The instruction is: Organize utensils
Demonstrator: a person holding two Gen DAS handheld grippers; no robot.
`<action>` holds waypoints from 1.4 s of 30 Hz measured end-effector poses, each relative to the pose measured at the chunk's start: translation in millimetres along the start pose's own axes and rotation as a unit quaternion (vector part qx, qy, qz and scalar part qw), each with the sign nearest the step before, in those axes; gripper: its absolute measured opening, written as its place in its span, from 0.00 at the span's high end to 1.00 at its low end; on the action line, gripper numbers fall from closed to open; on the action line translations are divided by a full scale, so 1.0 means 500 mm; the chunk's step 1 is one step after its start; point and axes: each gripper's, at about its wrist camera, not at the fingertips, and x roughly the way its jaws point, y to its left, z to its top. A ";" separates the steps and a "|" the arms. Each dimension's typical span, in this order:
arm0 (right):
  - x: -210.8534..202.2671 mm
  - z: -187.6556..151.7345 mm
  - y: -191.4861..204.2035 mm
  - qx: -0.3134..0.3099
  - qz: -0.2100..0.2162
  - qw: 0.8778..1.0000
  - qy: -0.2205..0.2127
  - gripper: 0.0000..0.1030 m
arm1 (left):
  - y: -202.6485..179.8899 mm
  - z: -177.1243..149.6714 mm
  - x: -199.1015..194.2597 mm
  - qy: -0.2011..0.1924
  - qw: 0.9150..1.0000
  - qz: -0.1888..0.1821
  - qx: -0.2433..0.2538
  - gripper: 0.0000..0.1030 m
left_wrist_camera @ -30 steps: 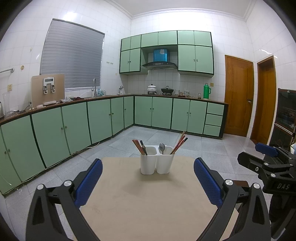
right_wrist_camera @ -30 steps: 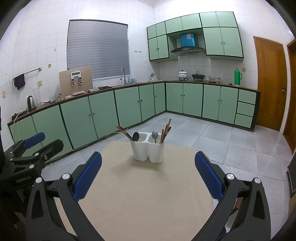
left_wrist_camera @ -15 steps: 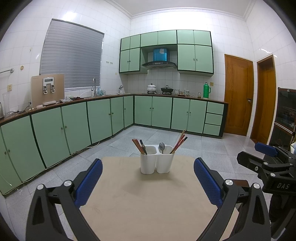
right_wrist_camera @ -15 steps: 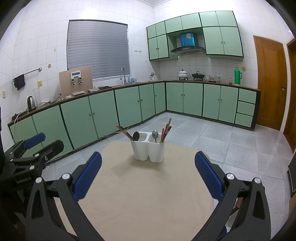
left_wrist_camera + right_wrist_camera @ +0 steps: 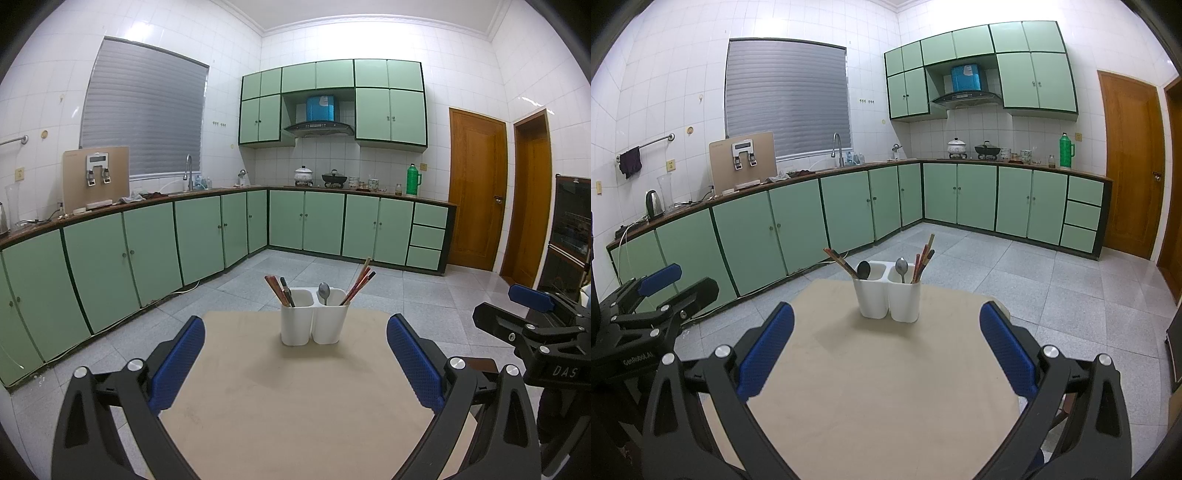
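The white utensil holder (image 5: 314,322) looks like smooth, slightly glossy plastic. In it a spoon (image 5: 324,290) shines like polished metal, and the chopsticks (image 5: 357,282) look like lacquered wood. The tabletop (image 5: 295,402) is matt beige, faintly smudged. The left gripper (image 5: 295,363) has black, satin hard-plastic arms with bright metal screws, and its pads (image 5: 177,363) are blue with a knurled, rubbery texture. The floor tiles (image 5: 1052,280) are speckled grey, mildly glossy.

White plastic two-compartment utensil holder (image 5: 314,321), upright: left compartment, reddish chopsticks (image 5: 274,287), black spoon (image 5: 863,269); right compartment, metal spoon (image 5: 324,291), reddish chopsticks (image 5: 360,282).
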 end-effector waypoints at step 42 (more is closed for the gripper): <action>-0.002 0.005 0.000 0.000 0.000 1.000 0.001 0.05 | -0.005 -0.006 0.004 0.004 1.000 0.001 -0.002 0.06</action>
